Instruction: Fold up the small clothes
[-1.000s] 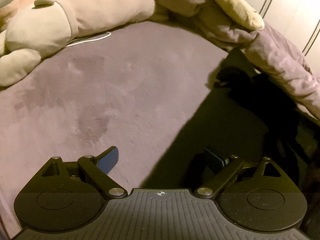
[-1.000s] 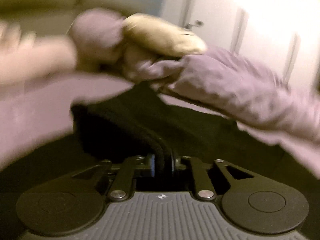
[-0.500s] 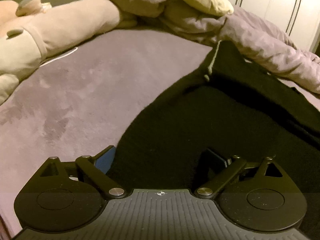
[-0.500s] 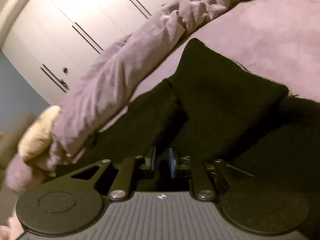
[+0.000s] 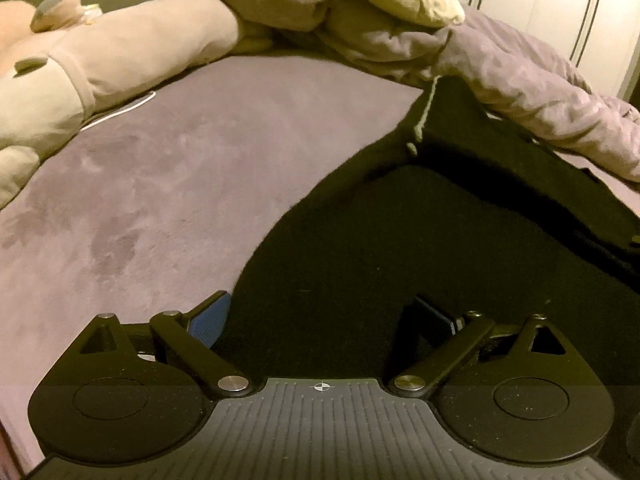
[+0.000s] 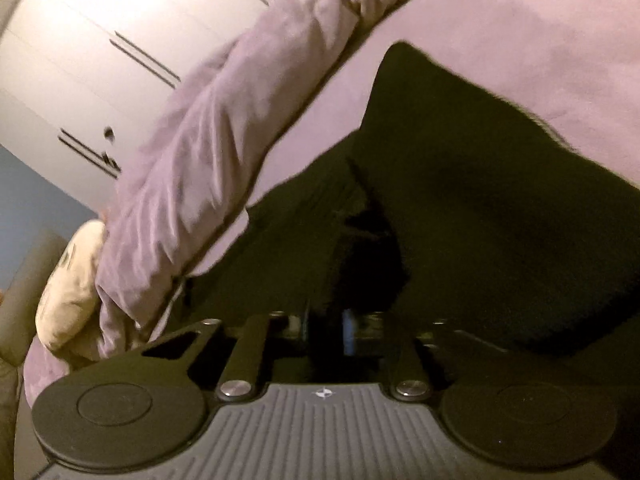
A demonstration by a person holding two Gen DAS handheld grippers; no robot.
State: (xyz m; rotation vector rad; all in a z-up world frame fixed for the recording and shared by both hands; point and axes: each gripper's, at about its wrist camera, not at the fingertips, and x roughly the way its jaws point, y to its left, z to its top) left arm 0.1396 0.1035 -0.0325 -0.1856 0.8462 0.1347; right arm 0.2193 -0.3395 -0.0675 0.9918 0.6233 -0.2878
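Below the rolled duvet (image 5: 532, 92), your black garment (image 5: 400, 248) now covers bed that lay bare a second ago. Your right gripper (image 6: 328, 328), jaws just closing again, pinches its fabric, so the fold is under way; your left gripper (image 5: 320, 316) hangs open, astride its edge.

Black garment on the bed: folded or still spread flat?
Partly folded. One section of the black garment is doubled over the rest, and the shut right gripper pinches its fabric. It is not a finished fold.
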